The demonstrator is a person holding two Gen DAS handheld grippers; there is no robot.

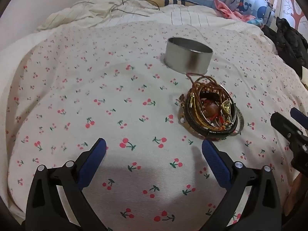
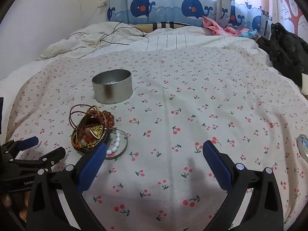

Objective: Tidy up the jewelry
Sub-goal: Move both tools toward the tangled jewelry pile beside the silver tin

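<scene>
A tangled heap of jewelry (image 1: 209,111) (image 2: 90,132), bangles, brown cord, amber and white beads, lies on the cherry-print bedsheet (image 1: 125,104) (image 2: 192,115). Just behind it stands a round silver tin (image 1: 187,56) (image 2: 112,88), upright and with nothing visible inside. My left gripper (image 1: 154,148) hovers open over bare sheet, the heap just beyond its right fingertip. My right gripper (image 2: 154,149) is open too, with the heap at its left fingertip (image 2: 101,148). Each gripper shows at the edge of the other's view, the right gripper (image 1: 288,123) and the left gripper (image 2: 46,146).
A striped quilt (image 2: 165,38) with black cables (image 2: 115,32) lies bunched at the far end below a whale-print curtain. Black clothing (image 2: 284,44) is piled at the right edge, pink cloth (image 2: 217,27) behind it. A small round shiny object (image 2: 303,144) lies at the right.
</scene>
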